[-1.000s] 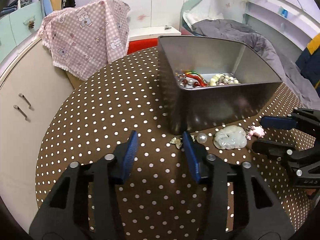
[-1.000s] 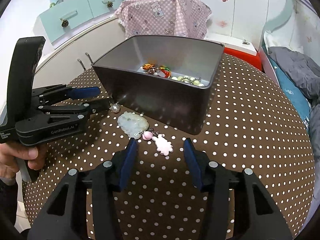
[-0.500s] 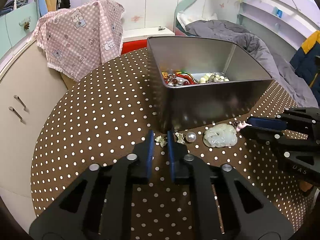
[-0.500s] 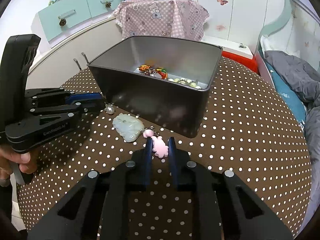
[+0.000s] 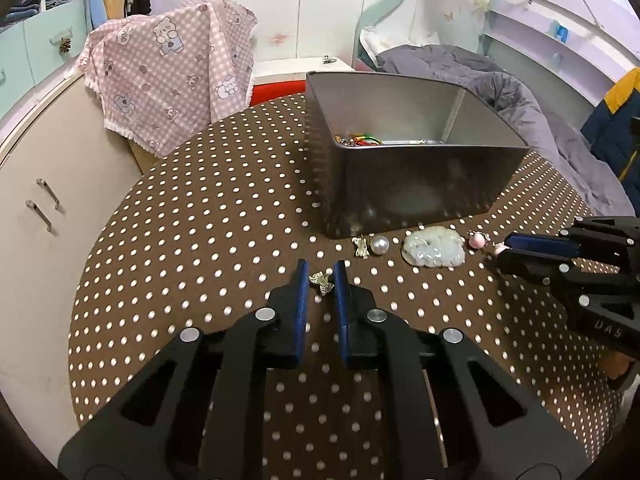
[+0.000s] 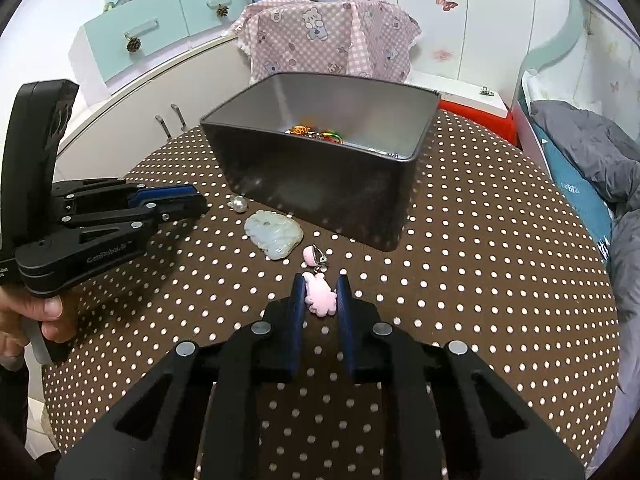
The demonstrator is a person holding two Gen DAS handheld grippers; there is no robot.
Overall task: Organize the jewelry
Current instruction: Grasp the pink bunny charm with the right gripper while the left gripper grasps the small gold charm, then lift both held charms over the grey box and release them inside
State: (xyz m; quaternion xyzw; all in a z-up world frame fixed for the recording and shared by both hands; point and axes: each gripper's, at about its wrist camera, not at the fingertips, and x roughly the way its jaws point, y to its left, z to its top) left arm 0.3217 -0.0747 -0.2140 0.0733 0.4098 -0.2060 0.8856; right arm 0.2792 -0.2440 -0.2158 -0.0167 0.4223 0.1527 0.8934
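Observation:
A grey metal box stands on the brown polka-dot table, with colourful jewelry on its floor. My left gripper is shut on a small bronze charm. My right gripper is shut on a pink charm whose clip and pink bead trail ahead of it. In front of the box lie a pale jade pendant, a pearl and a second bronze charm.
A person's hand holds the left gripper's handle. A pink checked cloth hangs over a chair behind the table. A cabinet stands on the left and a bed with grey bedding on the right.
Both grippers went from open to shut, the left one on the bronze charm and the right one on the pink charm. Both cameras now sit lower and closer to the table.

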